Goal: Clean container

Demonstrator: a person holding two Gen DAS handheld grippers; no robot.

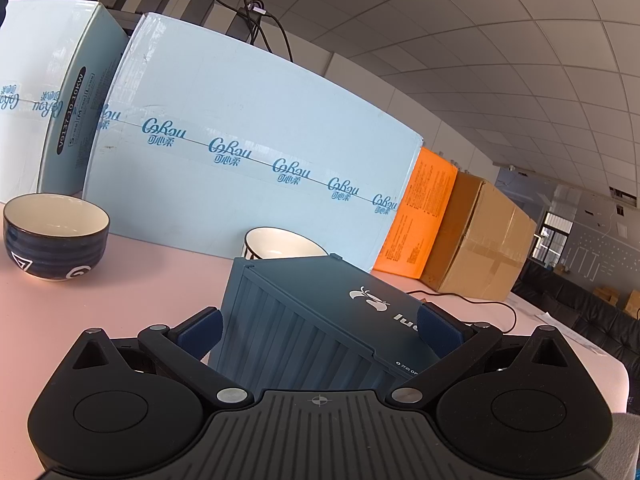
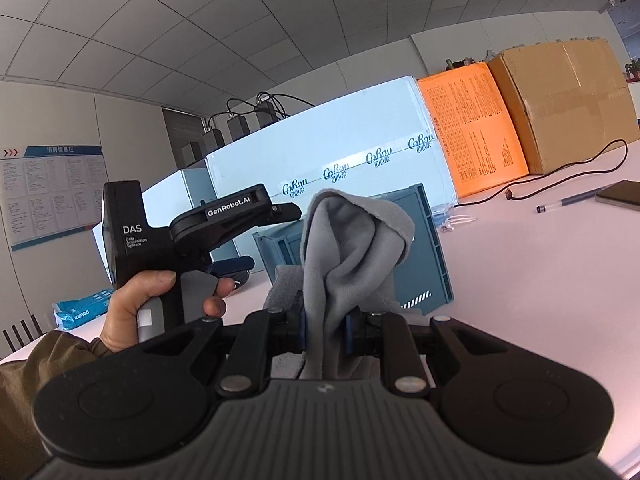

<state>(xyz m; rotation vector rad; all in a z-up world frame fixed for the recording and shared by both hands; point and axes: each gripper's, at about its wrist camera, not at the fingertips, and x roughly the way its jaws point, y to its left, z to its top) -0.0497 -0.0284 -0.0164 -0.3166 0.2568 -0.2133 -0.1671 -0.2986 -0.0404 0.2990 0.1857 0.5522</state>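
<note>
A dark blue ribbed container (image 1: 304,320) lies tilted on the pink table, and my left gripper (image 1: 320,332) is shut on it, one blue pad on each side. The right wrist view shows the same container (image 2: 424,248) behind a grey cloth (image 2: 344,248). My right gripper (image 2: 326,328) is shut on that cloth, which stands bunched up from the pads and covers the container's middle. A person's hand (image 2: 132,308) holds the left gripper (image 2: 236,264) at the container's left side.
A dark blue bowl (image 1: 56,240) and a white bowl (image 1: 280,244) stand behind the container. Pale blue cartons (image 1: 248,140), an orange box (image 2: 472,136) and a brown cardboard box (image 2: 568,100) line the back. A cable (image 2: 568,168), a pen (image 2: 568,202) and a phone (image 2: 620,196) lie to the right.
</note>
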